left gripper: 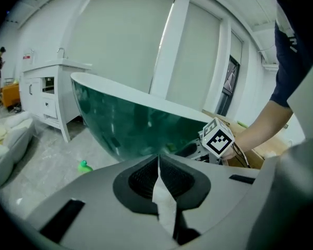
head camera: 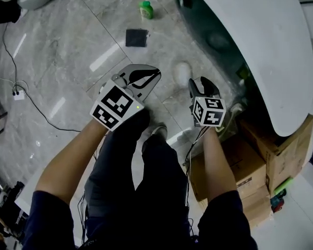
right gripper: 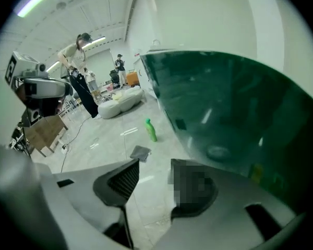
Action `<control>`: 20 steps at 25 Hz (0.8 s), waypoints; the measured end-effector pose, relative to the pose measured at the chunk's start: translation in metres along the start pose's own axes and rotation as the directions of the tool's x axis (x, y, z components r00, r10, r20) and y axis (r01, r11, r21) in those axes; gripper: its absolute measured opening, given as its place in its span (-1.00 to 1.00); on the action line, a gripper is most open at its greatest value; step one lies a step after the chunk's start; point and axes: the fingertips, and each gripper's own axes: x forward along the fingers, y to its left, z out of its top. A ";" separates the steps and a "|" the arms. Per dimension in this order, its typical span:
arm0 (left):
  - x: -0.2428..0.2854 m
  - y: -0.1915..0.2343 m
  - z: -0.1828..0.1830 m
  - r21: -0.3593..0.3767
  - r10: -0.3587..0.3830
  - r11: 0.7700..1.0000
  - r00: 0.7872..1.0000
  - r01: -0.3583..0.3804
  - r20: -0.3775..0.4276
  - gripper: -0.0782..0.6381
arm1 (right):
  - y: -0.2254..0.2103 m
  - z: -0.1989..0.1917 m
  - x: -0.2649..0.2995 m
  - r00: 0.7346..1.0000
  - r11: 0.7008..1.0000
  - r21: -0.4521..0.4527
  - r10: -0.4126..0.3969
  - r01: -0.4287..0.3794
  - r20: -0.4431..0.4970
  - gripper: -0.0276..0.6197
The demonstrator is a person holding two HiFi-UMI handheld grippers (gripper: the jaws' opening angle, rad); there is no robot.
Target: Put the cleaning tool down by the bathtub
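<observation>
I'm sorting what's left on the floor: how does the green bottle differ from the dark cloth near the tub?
The green bottle stands upright; the dark cloth lies flat. The bottle is bright green and rounded, the cloth dark grey and roughly square. The bottle sits farther from the person than the cloth. Both rest on the floor beside the bathtub, apart from each other.

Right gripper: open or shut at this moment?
Open. The right gripper shows its pads apart in its own view, only floor between them.
</observation>
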 end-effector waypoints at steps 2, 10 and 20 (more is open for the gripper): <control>-0.012 -0.005 0.016 0.000 0.007 1.000 1.000 -0.007 0.006 -0.68 | 0.005 0.019 -0.022 1.000 1.000 0.002 0.004 -0.004 0.024 -0.32; -0.063 -0.026 0.083 0.015 0.034 0.999 0.998 -0.035 0.049 -0.68 | 0.026 0.091 -0.110 0.990 1.000 0.004 0.020 -0.021 0.137 -0.32; -0.126 -0.070 0.157 0.013 0.064 0.998 0.992 -0.066 0.108 -0.68 | 0.051 0.156 -0.238 0.958 0.997 0.061 0.026 -0.045 0.285 -0.33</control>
